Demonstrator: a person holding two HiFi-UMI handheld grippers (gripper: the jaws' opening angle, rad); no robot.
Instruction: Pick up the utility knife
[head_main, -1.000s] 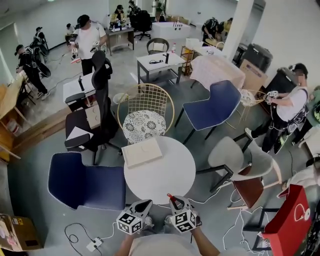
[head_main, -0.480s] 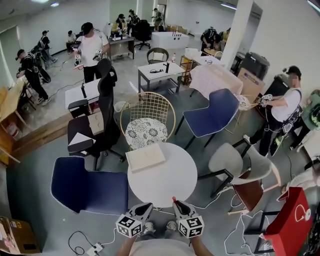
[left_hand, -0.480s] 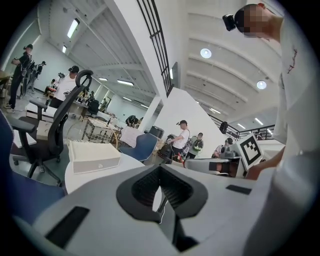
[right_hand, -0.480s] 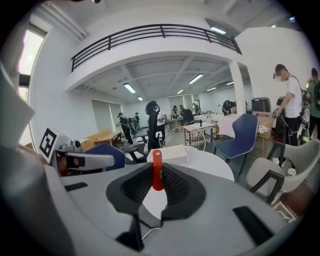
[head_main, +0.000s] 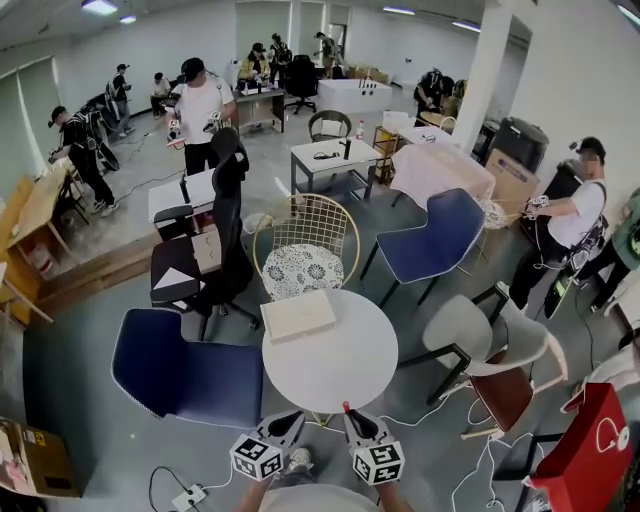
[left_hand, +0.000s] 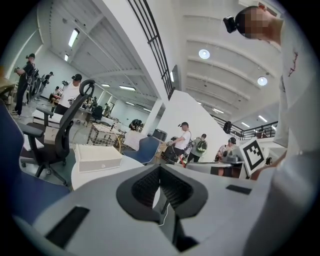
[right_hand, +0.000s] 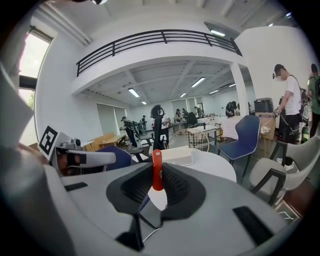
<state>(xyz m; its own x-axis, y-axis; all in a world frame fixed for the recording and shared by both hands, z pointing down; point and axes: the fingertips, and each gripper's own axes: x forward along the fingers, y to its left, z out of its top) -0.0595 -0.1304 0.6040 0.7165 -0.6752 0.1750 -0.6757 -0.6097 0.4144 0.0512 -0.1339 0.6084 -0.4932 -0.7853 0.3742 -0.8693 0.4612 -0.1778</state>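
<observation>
The utility knife (right_hand: 157, 170) has a red body and stands upright between the jaws of my right gripper (right_hand: 156, 187), which is shut on it. In the head view its red tip (head_main: 347, 407) pokes out of the right gripper (head_main: 352, 416) just off the near edge of the round white table (head_main: 345, 365). My left gripper (head_main: 288, 420) hangs beside it to the left. Its pads meet with nothing between them in the left gripper view (left_hand: 161, 186).
A flat white box (head_main: 298, 315) lies on the far left of the table. Blue chairs (head_main: 190, 375), a grey chair (head_main: 480, 335) and a wire chair (head_main: 305, 240) ring the table. A red bag (head_main: 585, 450) and cables lie on the floor at the right. Several people stand farther back.
Both grippers have lifted and drawn slightly back from the table's near edge. The right one has rolled, so the knife now stands more upright, still gripped.
</observation>
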